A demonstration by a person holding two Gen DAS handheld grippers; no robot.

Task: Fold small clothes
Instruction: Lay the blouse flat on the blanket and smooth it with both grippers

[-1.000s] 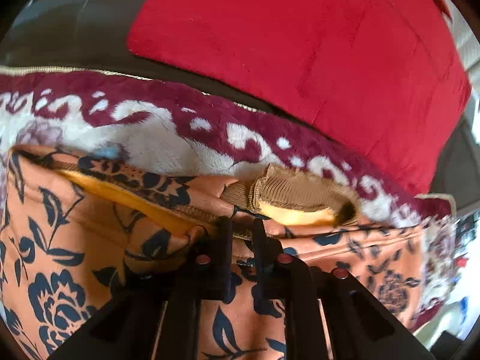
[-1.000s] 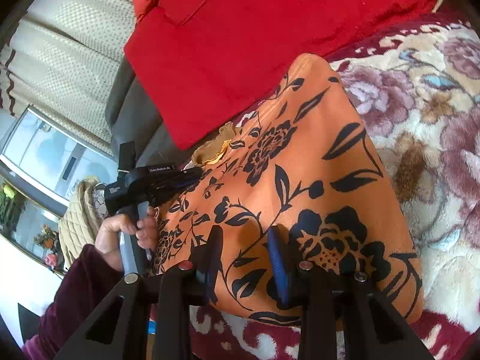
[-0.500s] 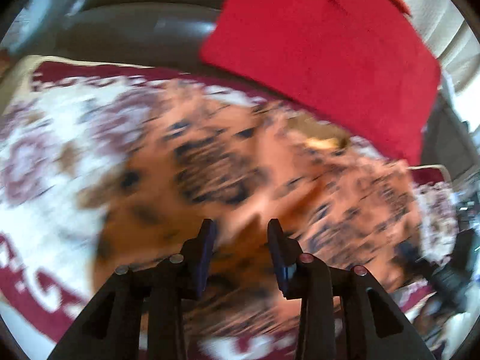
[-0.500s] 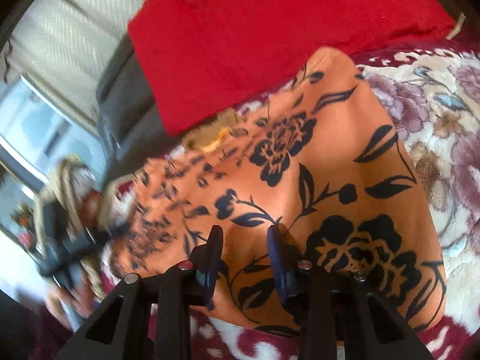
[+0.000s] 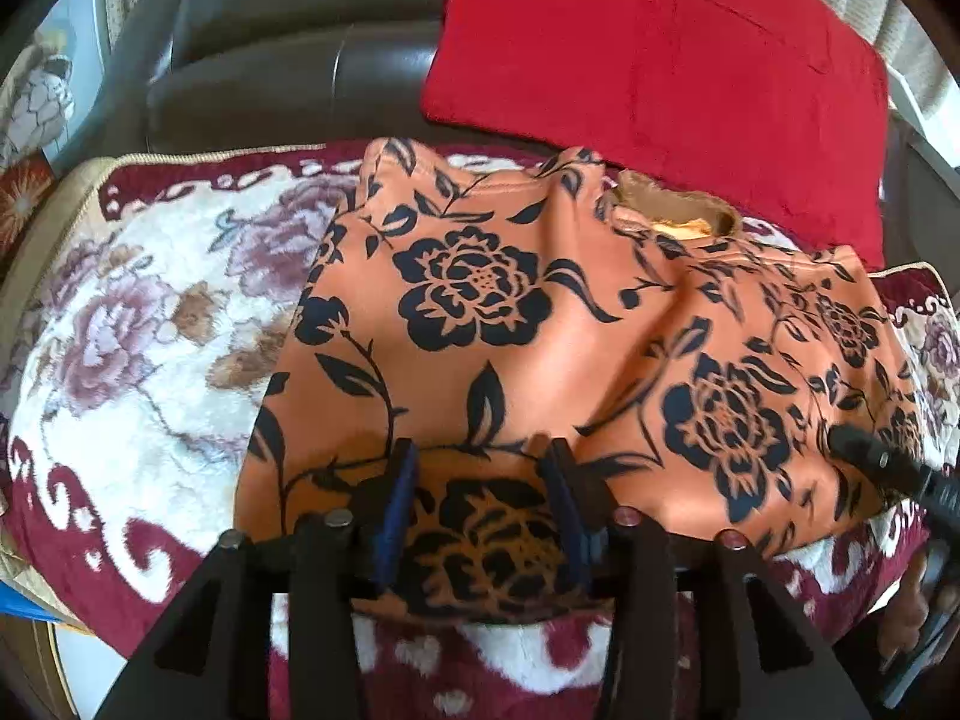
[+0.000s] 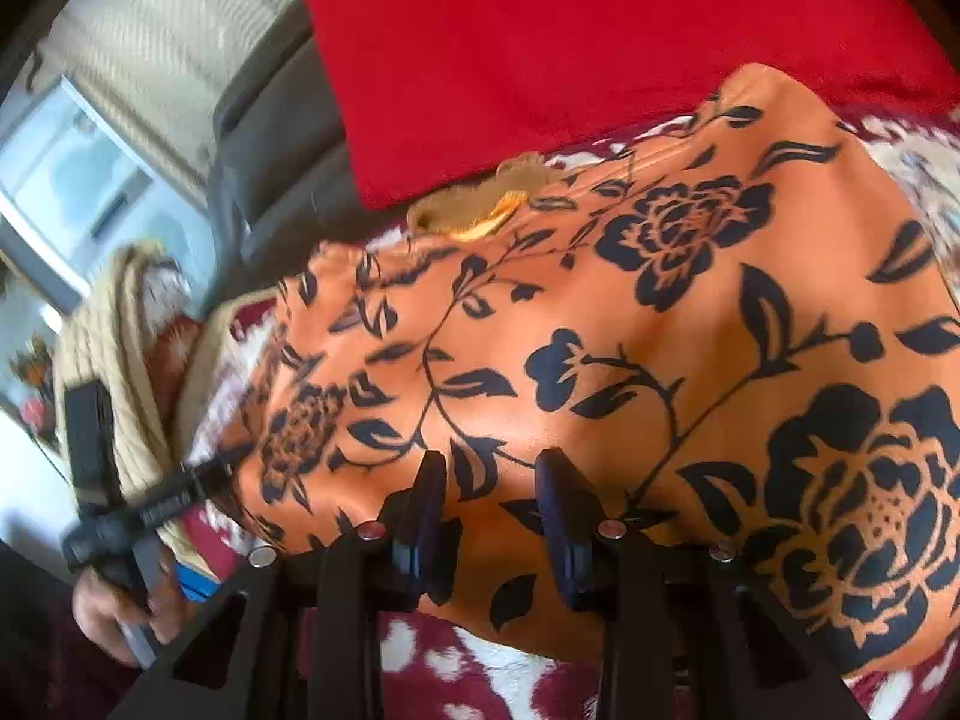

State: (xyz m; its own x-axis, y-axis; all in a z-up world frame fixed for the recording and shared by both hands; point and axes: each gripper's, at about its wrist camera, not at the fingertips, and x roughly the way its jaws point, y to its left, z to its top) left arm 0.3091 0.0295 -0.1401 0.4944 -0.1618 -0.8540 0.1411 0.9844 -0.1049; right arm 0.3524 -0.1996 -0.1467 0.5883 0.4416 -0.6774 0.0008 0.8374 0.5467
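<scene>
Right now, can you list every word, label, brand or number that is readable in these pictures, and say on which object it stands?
None can be read.
Left gripper: pale lettering on its black body in the right wrist view, too blurred to read.
Orange garment: only a black floral print, no text.
Red cushion and blanket: no lettering visible.
</scene>
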